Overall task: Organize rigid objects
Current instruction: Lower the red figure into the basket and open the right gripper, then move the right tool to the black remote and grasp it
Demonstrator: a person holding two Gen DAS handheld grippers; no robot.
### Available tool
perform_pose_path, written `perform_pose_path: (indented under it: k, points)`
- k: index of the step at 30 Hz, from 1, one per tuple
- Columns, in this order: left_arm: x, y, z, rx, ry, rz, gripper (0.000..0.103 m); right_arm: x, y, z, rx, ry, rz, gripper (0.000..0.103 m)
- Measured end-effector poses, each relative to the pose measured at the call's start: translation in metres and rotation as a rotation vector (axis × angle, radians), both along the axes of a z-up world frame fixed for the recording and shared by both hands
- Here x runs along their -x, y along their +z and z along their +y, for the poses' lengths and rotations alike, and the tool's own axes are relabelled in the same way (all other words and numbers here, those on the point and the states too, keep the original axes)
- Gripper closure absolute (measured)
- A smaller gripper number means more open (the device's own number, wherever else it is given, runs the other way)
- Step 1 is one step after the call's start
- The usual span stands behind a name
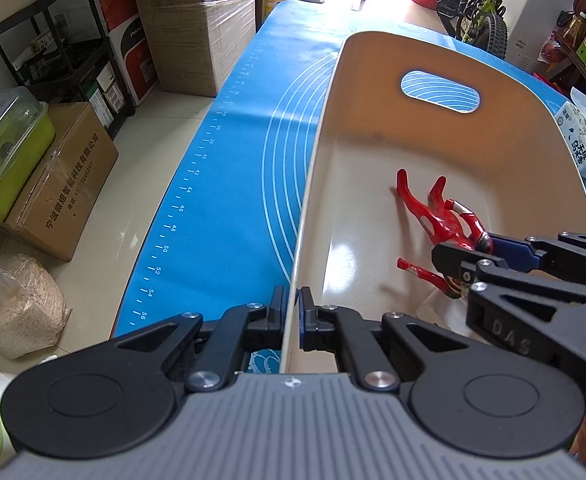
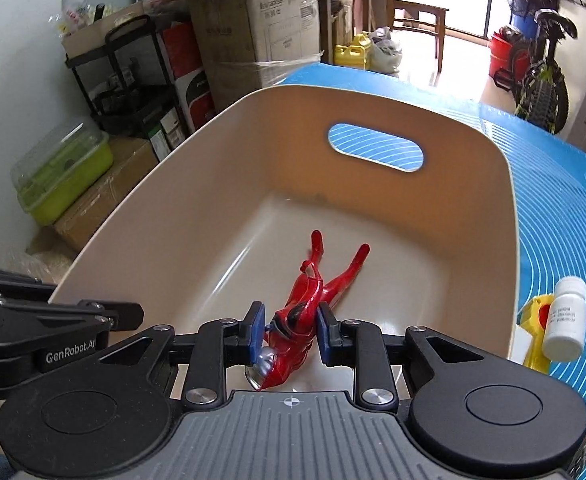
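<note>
Red plastic figure (image 2: 301,320) lies on the floor of the beige tub (image 2: 473,240), near its front wall. We keep the left gripper (image 1: 291,318) pinched narrow on the tub's rim, then part the right gripper (image 2: 289,332), whose fingers clamp the torso, gently.
</note>
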State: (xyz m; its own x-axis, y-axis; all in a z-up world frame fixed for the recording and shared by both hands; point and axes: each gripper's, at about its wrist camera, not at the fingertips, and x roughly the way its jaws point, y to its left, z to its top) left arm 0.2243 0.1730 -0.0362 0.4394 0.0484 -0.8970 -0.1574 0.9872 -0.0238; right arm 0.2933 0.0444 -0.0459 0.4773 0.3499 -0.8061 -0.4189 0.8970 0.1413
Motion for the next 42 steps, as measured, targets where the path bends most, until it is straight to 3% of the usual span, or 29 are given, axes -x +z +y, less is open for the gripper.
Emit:
perform_pose_path:
  k: [5, 16, 22, 33, 42]
  points:
    - [0.0, 0.0, 0.0, 0.0, 0.0, 0.0, 0.096, 0.004, 0.009, -0.015, -0.046, -0.046, -0.028, 0.044]
    - [0.0, 0.0, -0.001, -0.001, 0.0, 0.0, 0.095, 0.019, 0.05, -0.078, -0.141, -0.181, -0.133, 0.034]
    - [0.0, 0.0, -0.001, -0.001, 0.001, 0.0, 0.095, 0.03, 0.052, -0.126, -0.12, -0.291, -0.161, 0.032]
    - [0.0, 0.0, -0.001, -0.002, 0.001, 0.001, 0.095, 0.053, -0.002, -0.205, -0.032, -0.5, -0.045, 0.031]
    - [0.0, -0.001, -0.001, -0.001, 0.001, 0.001, 0.095, 0.069, -0.039, -0.22, -0.002, -0.53, 0.067, 0.031]
